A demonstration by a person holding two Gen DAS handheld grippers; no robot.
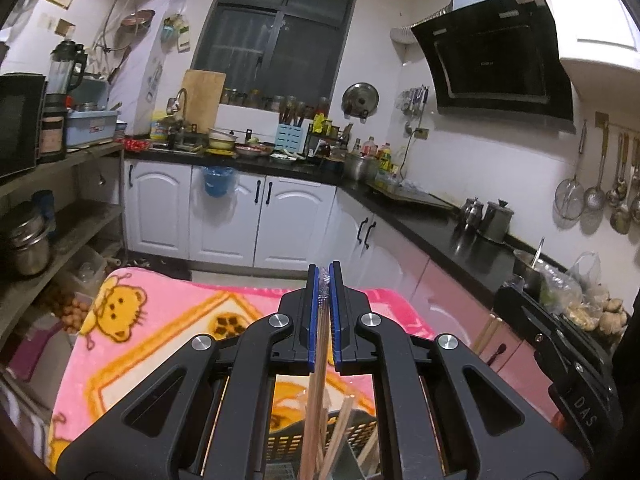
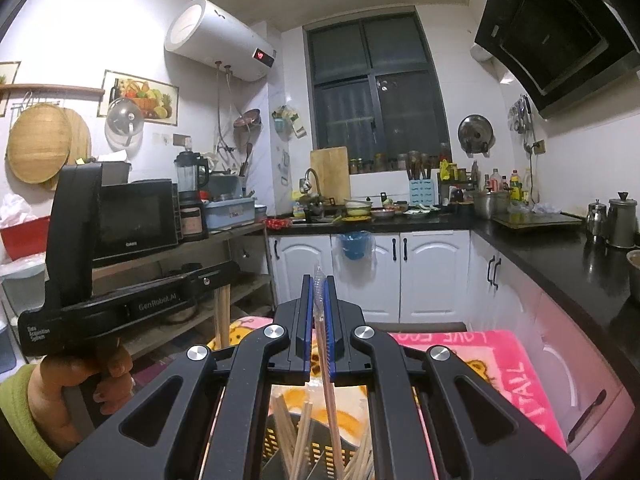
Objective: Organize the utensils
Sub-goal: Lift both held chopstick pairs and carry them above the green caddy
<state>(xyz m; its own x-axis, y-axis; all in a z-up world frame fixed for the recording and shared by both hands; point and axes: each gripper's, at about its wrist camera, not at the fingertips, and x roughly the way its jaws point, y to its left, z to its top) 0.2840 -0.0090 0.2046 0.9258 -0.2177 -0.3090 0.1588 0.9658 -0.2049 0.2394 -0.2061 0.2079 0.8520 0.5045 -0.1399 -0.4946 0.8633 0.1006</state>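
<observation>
The left gripper (image 1: 324, 276) has its blue-padded fingers (image 1: 313, 320) pressed nearly together on a bundle of wooden chopsticks (image 1: 316, 380) whose top ends sit in clear wrapping between the pads, while their lower ends run down toward a dark slotted utensil basket (image 1: 288, 440) below. The right gripper (image 2: 319, 288) is likewise clamped narrowly on a single wrapped chopstick (image 2: 330, 392), its clear sleeve poking up just past the fingertips and its shaft slanting down into the same basket (image 2: 280, 436), where more loose chopsticks (image 2: 292, 436) stand tilted at different angles. The basket rests on a pink blanket (image 1: 160, 320) with a yellow bear pattern. In the right wrist view, the left gripper's black body (image 2: 120, 304) appears at the left, held by a hand (image 2: 80, 384) in a green sleeve (image 2: 20, 412). Beyond stand white cabinets (image 1: 228, 216), a black counter (image 1: 420, 220) crowded with kitchenware, and a dark window (image 2: 376, 88).
</observation>
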